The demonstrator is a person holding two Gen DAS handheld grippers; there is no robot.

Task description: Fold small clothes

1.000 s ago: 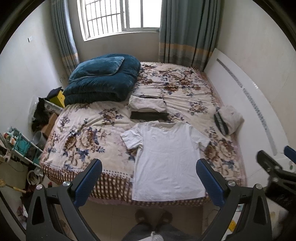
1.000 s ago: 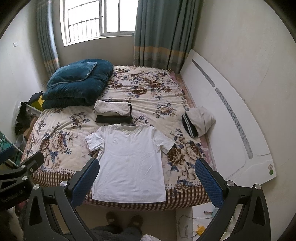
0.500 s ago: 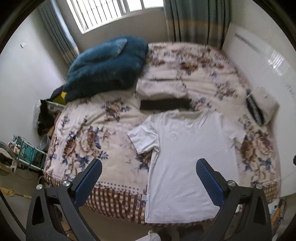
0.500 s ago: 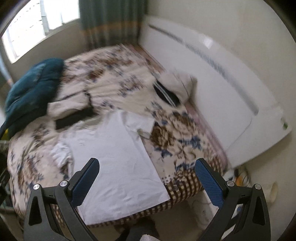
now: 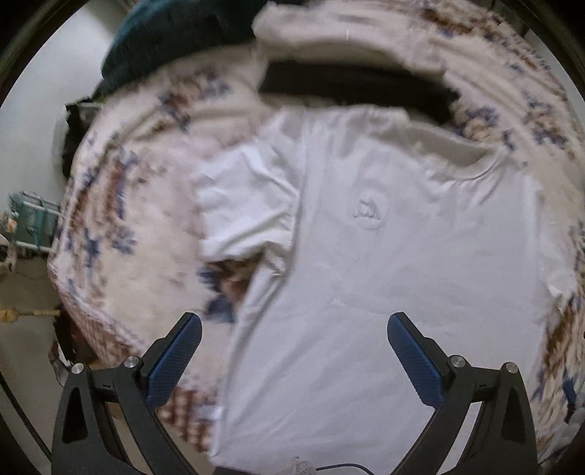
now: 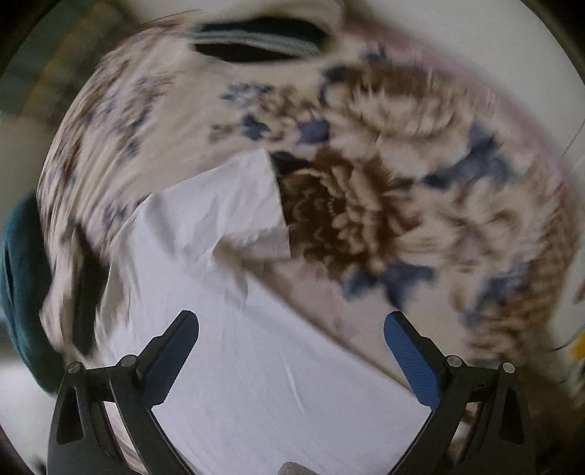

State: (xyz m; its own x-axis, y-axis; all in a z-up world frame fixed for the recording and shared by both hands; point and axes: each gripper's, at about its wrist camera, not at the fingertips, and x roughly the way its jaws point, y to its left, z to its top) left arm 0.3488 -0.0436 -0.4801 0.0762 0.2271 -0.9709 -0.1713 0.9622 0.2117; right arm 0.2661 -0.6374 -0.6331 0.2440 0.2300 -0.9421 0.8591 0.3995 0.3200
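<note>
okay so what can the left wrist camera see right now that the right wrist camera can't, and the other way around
Only the left wrist view shows the T-shirt's collar, its round chest logo, one short sleeve and the black folded garment beyond it.

Only the right wrist view shows the other sleeve and a dark striped garment farther up the bed.

Both show the white T-shirt flat on the floral bedspread, the teal quilt, and that camera's own open, empty gripper: left gripper, right gripper.
</note>
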